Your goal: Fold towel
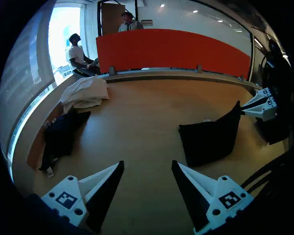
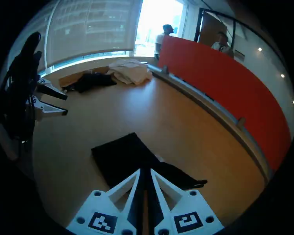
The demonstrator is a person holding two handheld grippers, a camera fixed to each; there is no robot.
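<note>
Towel (image 1: 209, 141), black and limp, lay on the wooden table (image 1: 147, 113), with one corner raised in the right gripper (image 1: 244, 107), its jaws clenched on the cloth. The left gripper (image 1: 147, 164) hovered with jaws apart. The cloth seemed light and soft, and a free corner looked the best place to take hold.
</note>
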